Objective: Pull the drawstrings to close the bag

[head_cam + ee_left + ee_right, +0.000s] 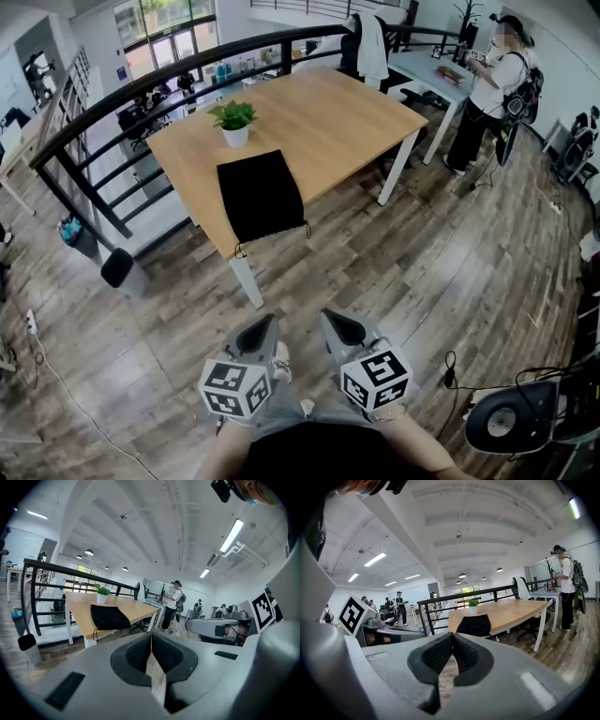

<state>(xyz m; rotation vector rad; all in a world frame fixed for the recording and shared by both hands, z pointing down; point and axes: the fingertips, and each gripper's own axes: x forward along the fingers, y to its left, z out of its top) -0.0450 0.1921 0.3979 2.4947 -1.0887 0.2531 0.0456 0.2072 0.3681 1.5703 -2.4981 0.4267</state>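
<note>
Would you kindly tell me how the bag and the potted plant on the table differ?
The bag is black and lies flat; the plant is green, upright in a white pot. The bag reaches the near edge of the table, cords dangling; the plant stands farther back. Both rest on it.

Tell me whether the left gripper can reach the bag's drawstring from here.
Probably not yet. The left gripper is shut over the floor, well short of the table, where the drawstring hangs from the bag. Nothing stands between, so stepping closer should do.
</note>
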